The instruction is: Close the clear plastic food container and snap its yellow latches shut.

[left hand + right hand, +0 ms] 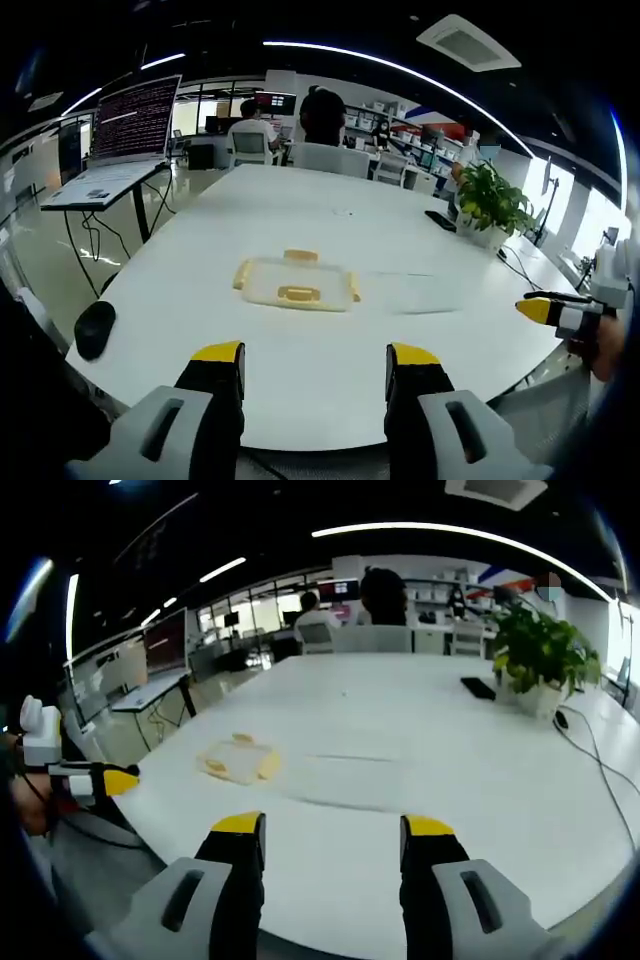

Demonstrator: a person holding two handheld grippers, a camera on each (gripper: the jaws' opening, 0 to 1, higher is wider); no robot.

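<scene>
Both tongs, left [313,360] and right [332,835], are released above the white desk [330,390]; the container [296,283] lies apart, a plant [492,203] behind.

The monitor [136,118] shows rows of text too small to read.

Bare table [330,370] surrounds the container [296,284] (mouse [94,328] well aside).
</scene>
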